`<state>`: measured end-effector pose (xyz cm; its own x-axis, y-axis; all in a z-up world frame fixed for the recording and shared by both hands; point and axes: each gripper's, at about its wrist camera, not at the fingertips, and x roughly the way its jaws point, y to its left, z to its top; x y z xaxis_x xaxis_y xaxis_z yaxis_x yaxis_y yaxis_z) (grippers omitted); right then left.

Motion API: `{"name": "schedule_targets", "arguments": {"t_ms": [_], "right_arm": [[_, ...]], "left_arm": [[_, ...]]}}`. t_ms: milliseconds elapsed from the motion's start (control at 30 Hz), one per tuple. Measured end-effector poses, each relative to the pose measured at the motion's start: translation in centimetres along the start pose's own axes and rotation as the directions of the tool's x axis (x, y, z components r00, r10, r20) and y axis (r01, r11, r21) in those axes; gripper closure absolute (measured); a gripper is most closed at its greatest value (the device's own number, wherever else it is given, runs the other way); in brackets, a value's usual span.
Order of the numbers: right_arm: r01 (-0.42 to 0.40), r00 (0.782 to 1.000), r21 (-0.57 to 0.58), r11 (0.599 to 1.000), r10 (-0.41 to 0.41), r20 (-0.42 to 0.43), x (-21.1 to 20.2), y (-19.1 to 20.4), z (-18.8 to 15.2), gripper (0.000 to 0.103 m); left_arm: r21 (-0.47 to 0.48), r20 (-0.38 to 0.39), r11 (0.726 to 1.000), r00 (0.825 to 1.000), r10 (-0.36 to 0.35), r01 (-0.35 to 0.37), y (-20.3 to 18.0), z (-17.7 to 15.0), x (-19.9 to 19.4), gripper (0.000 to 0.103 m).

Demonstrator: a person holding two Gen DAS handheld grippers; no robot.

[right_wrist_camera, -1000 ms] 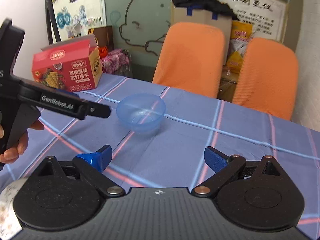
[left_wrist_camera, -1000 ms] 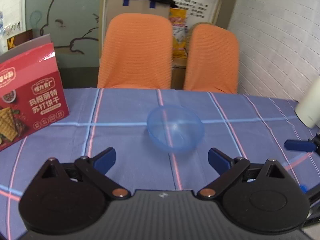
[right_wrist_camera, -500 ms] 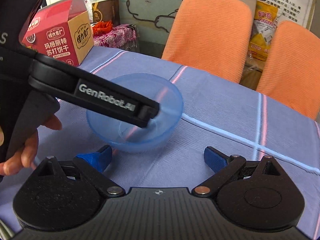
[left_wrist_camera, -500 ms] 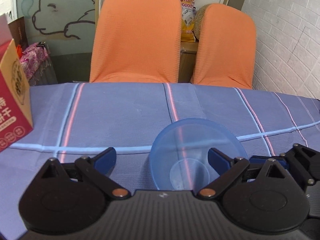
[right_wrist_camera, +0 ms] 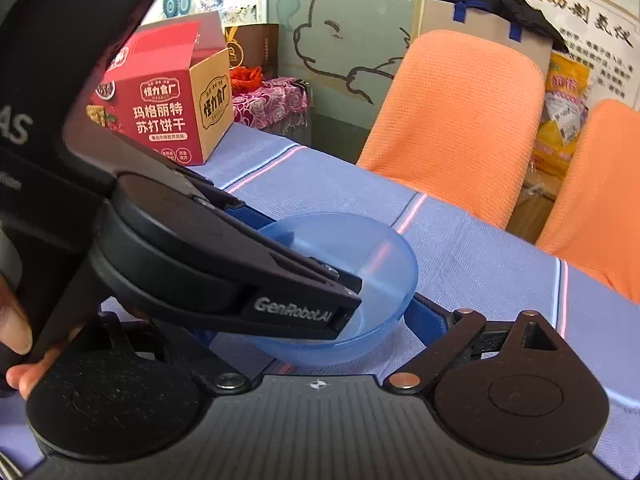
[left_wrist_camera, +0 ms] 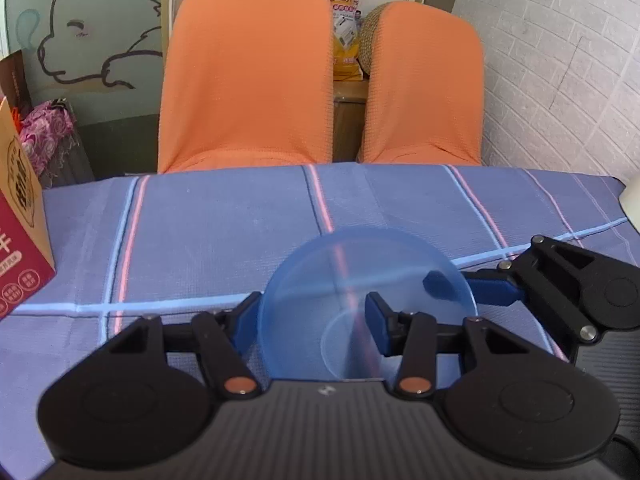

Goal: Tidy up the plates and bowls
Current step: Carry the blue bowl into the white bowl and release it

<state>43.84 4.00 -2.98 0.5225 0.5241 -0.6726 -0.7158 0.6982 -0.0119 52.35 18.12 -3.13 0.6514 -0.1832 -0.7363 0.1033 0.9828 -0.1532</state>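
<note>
A translucent blue bowl (left_wrist_camera: 360, 280) sits on the blue checked tablecloth (left_wrist_camera: 200, 232). My left gripper (left_wrist_camera: 310, 326) straddles its left wall: one finger lies outside the rim and the other finger (right_wrist_camera: 304, 304) reaches down inside the bowl (right_wrist_camera: 360, 256). A wide gap still separates the pads, so it is open though narrowed. My right gripper (right_wrist_camera: 310, 324) is open, with the bowl between its fingers. Its right finger (right_wrist_camera: 424, 312) is beside the outer wall, and its left finger is mostly hidden behind the left gripper. In the left wrist view that right finger (left_wrist_camera: 492, 290) shows partly through the bowl.
A red cracker box (right_wrist_camera: 160, 112) stands on the table's left side. Two orange chairs (left_wrist_camera: 248, 80) (left_wrist_camera: 424, 80) are pushed up to the far edge. A white object (left_wrist_camera: 632, 208) sits at the right edge. A person's hand (right_wrist_camera: 16, 340) holds the left gripper.
Both grippers have moved forward to the bowl. The left gripper's fingers have narrowed, and one now reaches inside the bowl. The right gripper has come up around the bowl.
</note>
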Motion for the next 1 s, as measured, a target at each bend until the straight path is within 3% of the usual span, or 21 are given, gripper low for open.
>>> {"name": "schedule_targets", "arguments": {"t_ms": [433,633,1000], "right_arm": [[0.030,1.000,0.035,0.999,-0.030,-0.011,-4.3,0.3,-0.6,0.021],[0.092,0.996,0.036,0.995,-0.092,-0.002,-10.7,0.9,-3.0,0.019],[0.213,0.977,0.096,0.972,-0.210,-0.042,-21.7,1.5,-12.0,0.018]], "left_arm": [[0.016,0.010,0.999,0.999,-0.050,0.050,-3.7,-1.3,-3.9,0.058],[0.068,0.025,0.991,0.993,-0.114,0.112,-9.2,-3.0,-8.2,0.057],[0.202,-0.028,0.946,0.967,-0.253,0.253,-22.6,-11.6,-13.6,0.055]]}}
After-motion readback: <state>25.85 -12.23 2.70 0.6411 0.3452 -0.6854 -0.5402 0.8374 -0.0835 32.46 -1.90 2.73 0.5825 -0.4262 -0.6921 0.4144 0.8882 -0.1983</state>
